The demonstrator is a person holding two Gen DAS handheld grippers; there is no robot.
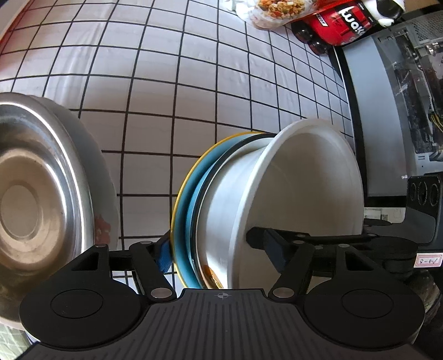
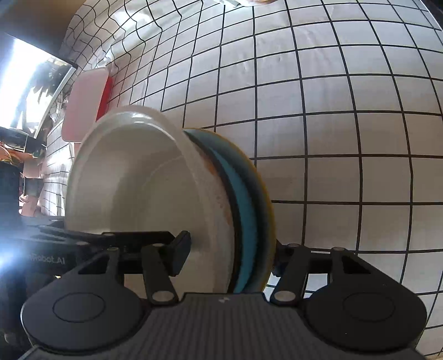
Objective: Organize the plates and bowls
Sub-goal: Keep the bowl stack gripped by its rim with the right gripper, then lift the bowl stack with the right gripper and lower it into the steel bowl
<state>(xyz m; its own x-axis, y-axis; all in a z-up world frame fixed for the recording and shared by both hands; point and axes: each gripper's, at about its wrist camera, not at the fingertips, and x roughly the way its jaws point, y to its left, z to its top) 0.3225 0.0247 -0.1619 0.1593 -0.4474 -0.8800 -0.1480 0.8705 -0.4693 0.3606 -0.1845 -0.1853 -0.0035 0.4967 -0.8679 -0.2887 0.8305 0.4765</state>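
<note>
Bowl-and-plate stack (image 1: 249,199) clamped at opposite rims by left tool (image 1: 216,249) and right tool (image 2: 229,252).

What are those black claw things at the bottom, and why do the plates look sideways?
Those are two grabbing tools that a person holds, one in each hand. Each has a small camera that looks forward along its two fingers, so each picture looks out from one tool. The wide lens bends the straight lines.

One picture comes from the left claw, the other from the right claw. Both squeeze the same stack from opposite sides: a white bowl sitting on a blue plate. The cameras are tipped over, so the stack looks sideways.

Underneath is a white cloth with black squares. A shiny metal bowl is nearby, with snack packets further off.
</note>
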